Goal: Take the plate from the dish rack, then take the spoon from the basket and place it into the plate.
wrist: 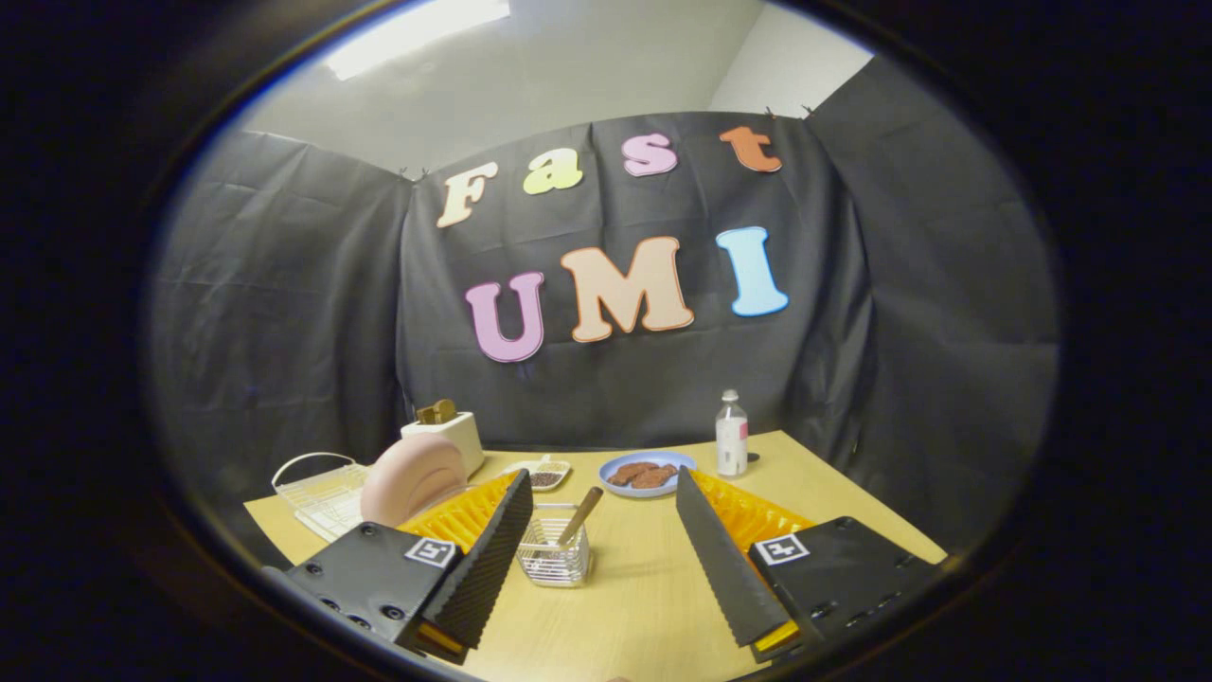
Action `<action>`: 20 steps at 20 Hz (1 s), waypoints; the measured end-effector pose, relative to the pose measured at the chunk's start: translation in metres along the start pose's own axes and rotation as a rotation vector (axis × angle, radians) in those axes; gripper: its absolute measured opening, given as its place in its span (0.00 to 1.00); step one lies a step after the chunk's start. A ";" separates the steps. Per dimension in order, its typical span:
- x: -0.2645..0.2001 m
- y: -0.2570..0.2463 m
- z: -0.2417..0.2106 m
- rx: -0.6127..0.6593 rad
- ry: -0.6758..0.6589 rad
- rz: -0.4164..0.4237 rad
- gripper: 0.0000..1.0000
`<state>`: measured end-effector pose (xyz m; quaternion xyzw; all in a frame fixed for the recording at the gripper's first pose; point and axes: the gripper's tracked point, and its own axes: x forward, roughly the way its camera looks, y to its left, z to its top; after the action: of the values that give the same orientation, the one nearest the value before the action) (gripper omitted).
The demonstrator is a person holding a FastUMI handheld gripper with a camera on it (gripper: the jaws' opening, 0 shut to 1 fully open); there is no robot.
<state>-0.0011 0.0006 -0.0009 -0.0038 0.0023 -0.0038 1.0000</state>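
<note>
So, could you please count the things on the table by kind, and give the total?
Plates: 2, pink plate in the dish rack, blue plate
Baskets: 1, spoon inside
Spoons: 1
Racks: 1
Bottles: 1
Toasters: 1
Small trays: 1
Total: 8
The claw is open.

The gripper [603,493] has two long ridged fingers [500,559], big black blocks with round screw holes, and little square black-and-white tags on top
</note>
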 end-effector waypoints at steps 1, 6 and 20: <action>0.000 0.000 -0.001 -0.003 0.000 -0.001 0.97; -0.001 0.008 -0.002 0.003 0.010 -0.007 0.97; 0.037 0.152 0.020 -0.022 0.170 0.135 0.98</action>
<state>0.0368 0.1526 0.0174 -0.0141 0.0875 0.0632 0.9941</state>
